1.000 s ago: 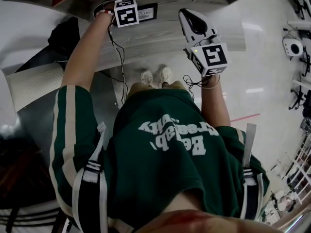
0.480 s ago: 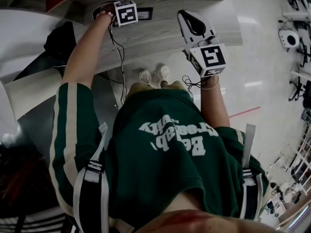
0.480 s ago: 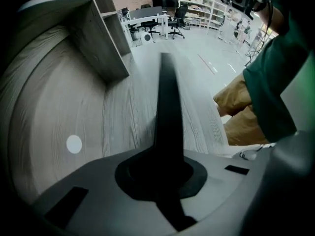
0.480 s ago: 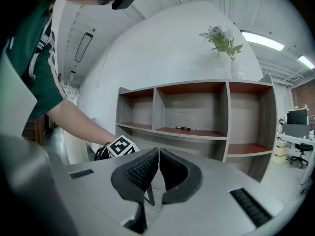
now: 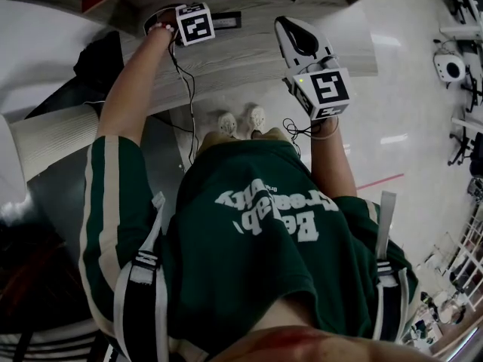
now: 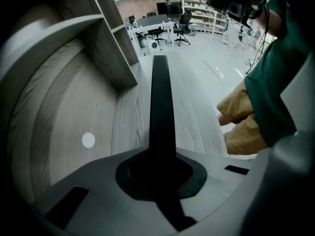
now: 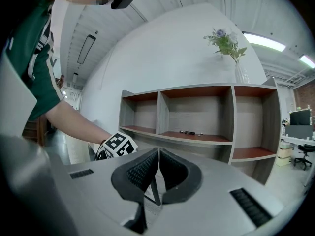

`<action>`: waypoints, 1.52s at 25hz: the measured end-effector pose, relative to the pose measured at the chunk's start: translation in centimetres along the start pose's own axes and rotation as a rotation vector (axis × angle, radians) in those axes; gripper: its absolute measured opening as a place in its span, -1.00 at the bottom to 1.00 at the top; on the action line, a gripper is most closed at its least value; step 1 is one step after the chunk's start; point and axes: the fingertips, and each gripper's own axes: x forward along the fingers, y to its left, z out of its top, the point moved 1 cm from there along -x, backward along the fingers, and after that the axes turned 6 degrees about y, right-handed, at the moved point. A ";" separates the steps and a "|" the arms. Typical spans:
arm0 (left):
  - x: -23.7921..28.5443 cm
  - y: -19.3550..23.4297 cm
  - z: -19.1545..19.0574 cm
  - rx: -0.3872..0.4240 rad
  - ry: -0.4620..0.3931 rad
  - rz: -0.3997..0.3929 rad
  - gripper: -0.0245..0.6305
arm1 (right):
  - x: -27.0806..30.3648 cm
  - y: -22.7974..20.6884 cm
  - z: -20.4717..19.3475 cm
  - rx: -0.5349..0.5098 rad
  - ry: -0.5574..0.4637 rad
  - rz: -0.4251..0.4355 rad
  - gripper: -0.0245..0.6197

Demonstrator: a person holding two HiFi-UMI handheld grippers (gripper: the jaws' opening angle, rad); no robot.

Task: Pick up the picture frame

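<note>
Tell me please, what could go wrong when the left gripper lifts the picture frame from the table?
The left gripper has its jaws shut only on a thin edge of the picture frame, so the frame may swing or slip out. The shelf wall stands close beside the frame and might be knocked.

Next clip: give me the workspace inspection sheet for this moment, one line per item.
Surface: grey wood-grain table.
Job's things: black picture frame, seen edge-on over the table.
Clutter: small dark items on a middle shelf; nothing else seen.
Grippers: left gripper shut on the picture frame; right gripper shut, empty, held apart from the frame.
Cables: black cable hanging from the left gripper; another cable at the right wrist.
Surroundings: open shelf unit with a vase of flowers on top; glossy floor; office chairs far off.
</note>
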 end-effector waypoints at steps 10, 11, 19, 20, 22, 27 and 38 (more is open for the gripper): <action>-12.7 -0.9 1.2 -0.394 -0.423 0.177 -0.85 | -0.1 1.2 4.2 -0.019 -0.071 0.026 -0.81; -14.0 -1.6 1.6 -0.435 -0.461 0.185 -0.85 | -0.5 1.3 4.6 -0.020 -0.077 0.030 -0.81; -21.9 -4.9 1.4 -0.669 -0.713 0.305 -0.85 | -0.4 2.6 7.5 -0.038 -0.111 0.062 -0.81; -22.9 -5.2 1.2 -0.698 -0.742 0.328 -0.85 | -0.6 2.7 7.8 -0.040 -0.116 0.065 -0.81; -25.1 -5.7 0.9 -0.761 -0.802 0.370 -0.85 | -1.0 3.0 8.6 -0.047 -0.127 0.071 -0.81; -29.0 -7.1 0.1 -0.842 -0.930 0.481 -0.85 | -1.1 4.0 9.9 -0.070 -0.149 0.094 -0.81; -30.9 -8.3 -0.5 -0.906 -1.037 0.709 -0.85 | -1.3 4.7 10.5 -0.079 -0.161 0.109 -0.81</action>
